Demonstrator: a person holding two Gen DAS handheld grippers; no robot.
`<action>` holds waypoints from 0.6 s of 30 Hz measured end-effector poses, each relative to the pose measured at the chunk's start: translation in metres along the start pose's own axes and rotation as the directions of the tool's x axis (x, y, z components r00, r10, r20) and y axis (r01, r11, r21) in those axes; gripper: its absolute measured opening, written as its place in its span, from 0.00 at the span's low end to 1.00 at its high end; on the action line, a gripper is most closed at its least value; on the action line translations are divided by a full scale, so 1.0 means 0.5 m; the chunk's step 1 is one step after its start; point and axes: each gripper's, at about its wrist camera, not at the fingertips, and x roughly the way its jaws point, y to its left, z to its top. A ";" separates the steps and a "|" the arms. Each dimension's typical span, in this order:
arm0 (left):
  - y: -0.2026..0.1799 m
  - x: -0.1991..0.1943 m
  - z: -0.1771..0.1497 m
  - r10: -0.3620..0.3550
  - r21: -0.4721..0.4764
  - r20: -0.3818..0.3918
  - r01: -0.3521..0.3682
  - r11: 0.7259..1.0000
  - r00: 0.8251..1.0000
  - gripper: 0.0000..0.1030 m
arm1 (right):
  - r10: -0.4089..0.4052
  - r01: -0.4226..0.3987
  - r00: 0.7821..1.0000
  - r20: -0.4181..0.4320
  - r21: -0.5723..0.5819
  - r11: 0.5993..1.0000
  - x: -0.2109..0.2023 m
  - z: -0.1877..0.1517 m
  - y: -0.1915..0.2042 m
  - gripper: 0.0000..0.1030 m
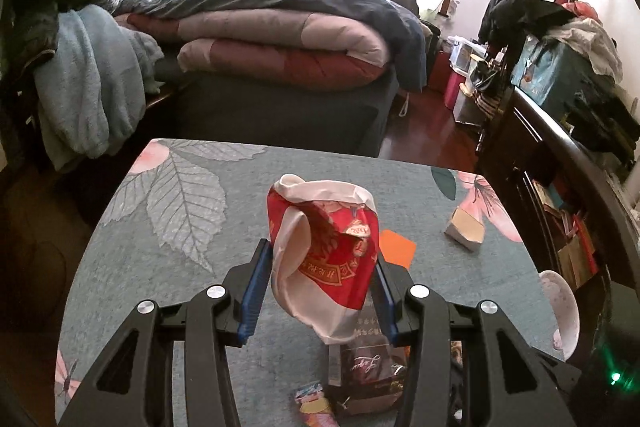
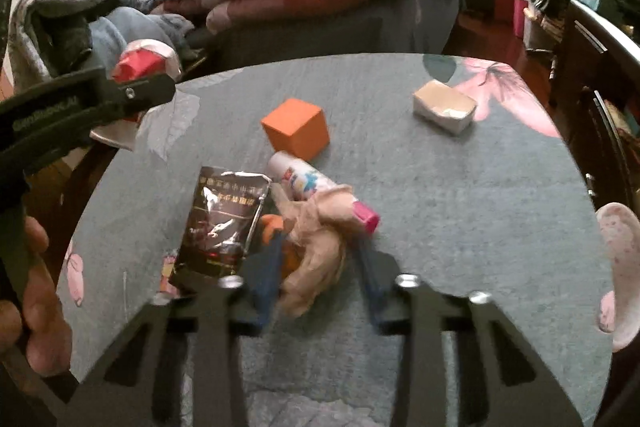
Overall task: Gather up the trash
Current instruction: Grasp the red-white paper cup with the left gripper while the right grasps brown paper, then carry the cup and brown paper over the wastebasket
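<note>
My left gripper (image 1: 320, 259) is shut on a crumpled red and white wrapper (image 1: 324, 247) and holds it above the table; it also shows in the right wrist view (image 2: 138, 67) at the upper left. My right gripper (image 2: 320, 251) stands open around a crumpled beige wad (image 2: 316, 247) lying on the table. A dark foil pouch (image 2: 222, 227) lies just left of it, and a small white bottle with a pink cap (image 2: 316, 187) lies behind it. The pouch also shows under the left gripper (image 1: 368, 375).
An orange cube (image 2: 296, 127) and a small white carton (image 2: 444, 107) stand further back on the grey floral tablecloth (image 2: 460, 227). A pink-speckled bowl (image 2: 620, 267) sits at the right edge. A bed with quilts (image 1: 280, 39) lies behind, dark cabinets (image 1: 560, 187) to the right.
</note>
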 end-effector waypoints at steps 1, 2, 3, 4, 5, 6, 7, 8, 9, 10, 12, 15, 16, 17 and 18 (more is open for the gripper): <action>0.005 -0.001 0.001 -0.004 -0.004 0.003 0.004 1.000 1.000 0.46 | -0.017 0.017 1.000 0.016 -0.007 1.000 -0.006 0.001 0.001 0.18; 0.008 -0.005 0.001 -0.005 -0.008 0.007 0.005 1.000 1.000 0.46 | -0.024 0.025 0.999 0.036 -0.008 1.000 -0.016 0.000 0.000 0.18; 0.010 -0.009 0.002 -0.007 -0.011 0.009 0.007 1.000 1.000 0.46 | -0.026 0.026 0.999 0.043 -0.006 1.000 -0.024 -0.003 -0.005 0.18; 0.011 -0.015 0.002 -0.014 -0.014 0.014 0.015 1.000 1.000 0.46 | -0.021 0.022 0.999 0.049 -0.005 1.000 -0.032 -0.004 -0.006 0.18; 0.012 -0.019 0.002 -0.019 -0.015 0.017 0.019 1.000 1.000 0.46 | -0.019 0.019 0.998 0.055 -0.004 1.000 -0.040 -0.005 -0.008 0.18; 0.012 -0.025 0.002 -0.023 -0.016 0.020 0.023 1.000 1.000 0.46 | -0.021 0.021 0.998 0.060 -0.002 1.000 -0.047 -0.008 -0.010 0.18; 0.013 -0.028 0.003 -0.026 -0.017 0.023 0.027 0.999 0.999 0.46 | -0.022 0.022 0.997 0.067 0.000 1.000 -0.057 -0.010 -0.013 0.18; 0.011 -0.035 0.003 -0.032 -0.017 0.028 0.033 0.999 0.999 0.46 | -0.022 0.022 0.997 0.072 0.001 1.000 -0.064 -0.012 -0.016 0.18; 0.008 -0.043 0.003 -0.038 -0.016 0.033 0.039 0.999 0.999 0.46 | -0.022 0.022 0.997 0.080 0.003 1.000 -0.075 -0.014 -0.019 0.18; 0.003 -0.052 0.003 -0.044 -0.012 0.040 0.045 0.999 0.998 0.46 | -0.022 0.022 0.996 0.086 0.004 1.000 -0.083 -0.015 -0.021 0.18; -0.006 -0.065 0.003 -0.052 -0.003 0.050 0.053 0.999 0.997 0.46 | -0.025 0.024 0.994 0.102 0.011 1.000 -0.102 -0.020 -0.029 0.18; -0.027 -0.089 0.004 -0.068 0.017 0.066 0.067 0.998 0.996 0.46 | -0.028 0.025 0.992 0.121 0.024 0.999 -0.129 -0.029 -0.039 0.18; -0.034 -0.095 0.002 -0.072 0.023 0.071 0.071 0.997 0.995 0.46 | -0.027 0.023 0.991 0.128 0.029 0.999 -0.139 -0.032 -0.044 0.18; -0.043 -0.103 0.002 -0.079 0.030 0.076 0.077 0.997 0.994 0.46 | -0.027 0.023 0.991 0.135 0.033 0.999 -0.150 -0.035 -0.050 0.18; -0.052 -0.110 0.002 -0.084 0.037 0.079 0.081 0.996 0.993 0.46 | -0.028 0.023 0.990 0.140 0.036 0.999 -0.157 -0.036 -0.053 0.18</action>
